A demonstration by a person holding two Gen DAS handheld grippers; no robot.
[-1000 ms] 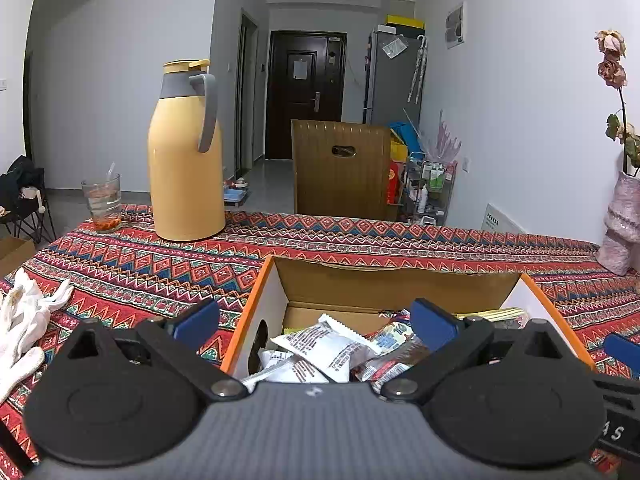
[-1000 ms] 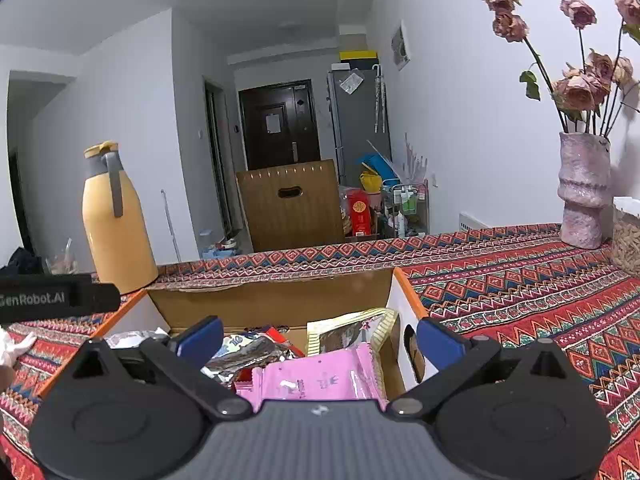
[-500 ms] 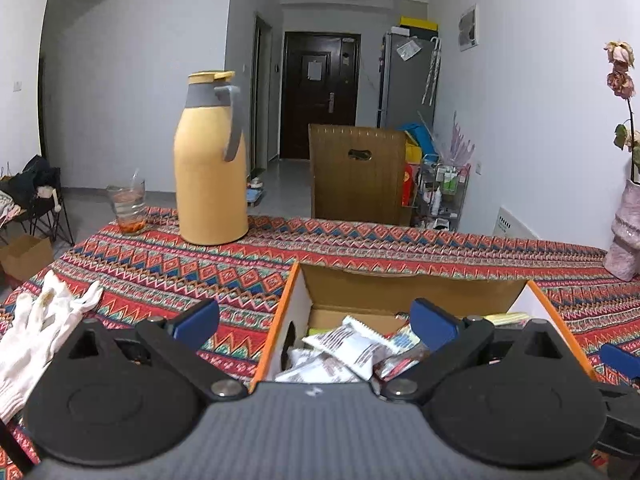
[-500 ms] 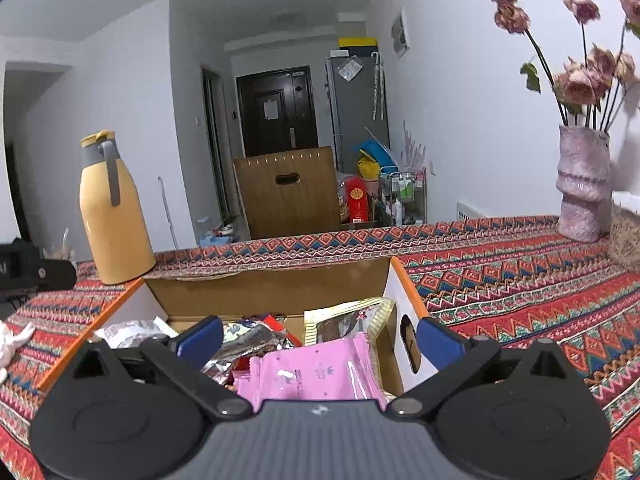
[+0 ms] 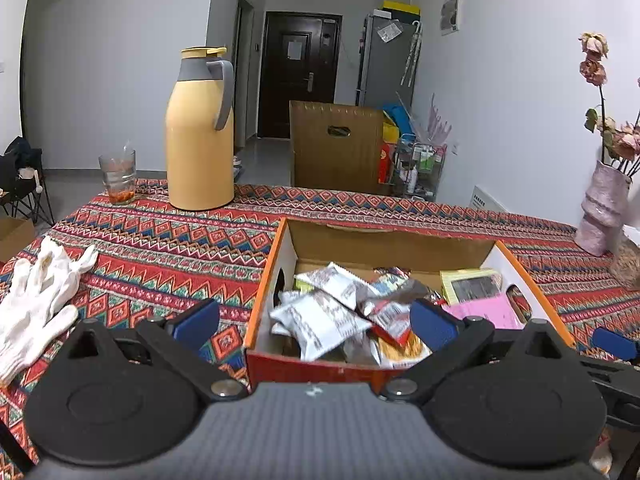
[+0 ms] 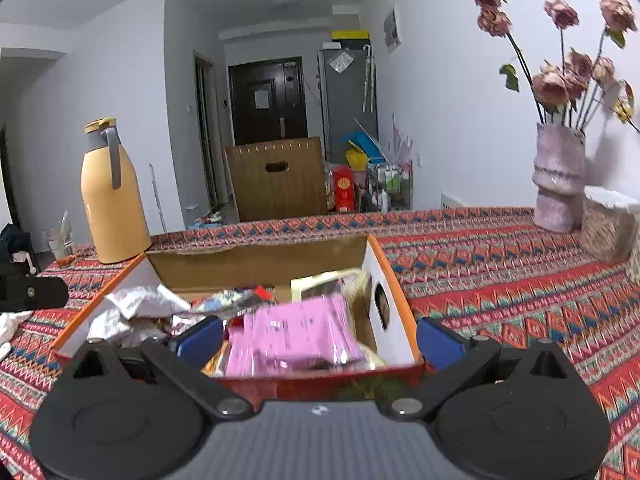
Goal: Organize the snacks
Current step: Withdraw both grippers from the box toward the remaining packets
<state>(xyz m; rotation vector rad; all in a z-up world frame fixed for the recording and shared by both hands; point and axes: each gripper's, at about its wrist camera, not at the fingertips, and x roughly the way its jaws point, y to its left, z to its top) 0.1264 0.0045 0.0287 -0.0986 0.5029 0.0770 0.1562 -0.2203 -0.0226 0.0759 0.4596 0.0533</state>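
Observation:
An open cardboard box (image 5: 276,264) with orange rims sits on the patterned tablecloth and holds several snack packets. White packets (image 5: 320,316) lie at its left, a pink packet (image 6: 296,332) and a yellow packet (image 5: 468,286) at its right. My left gripper (image 5: 316,322) is open in front of the box's near left wall, nothing between its blue pads. My right gripper (image 6: 318,340) is open too, spanning the box's (image 6: 394,292) near right corner, empty. The right gripper's blue tip (image 5: 616,344) shows at the right edge of the left wrist view.
A yellow thermos (image 5: 200,132) and a glass (image 5: 118,176) stand at the far left of the table. White gloves (image 5: 36,296) lie at the left. A pink vase of dried roses (image 6: 558,178) and a woven container (image 6: 606,224) stand at the far right. A wooden chair back (image 5: 336,144) is behind the table.
Both grippers have pulled back and risen from the box, so its front wall and more of its contents show now. Both stay open and empty.

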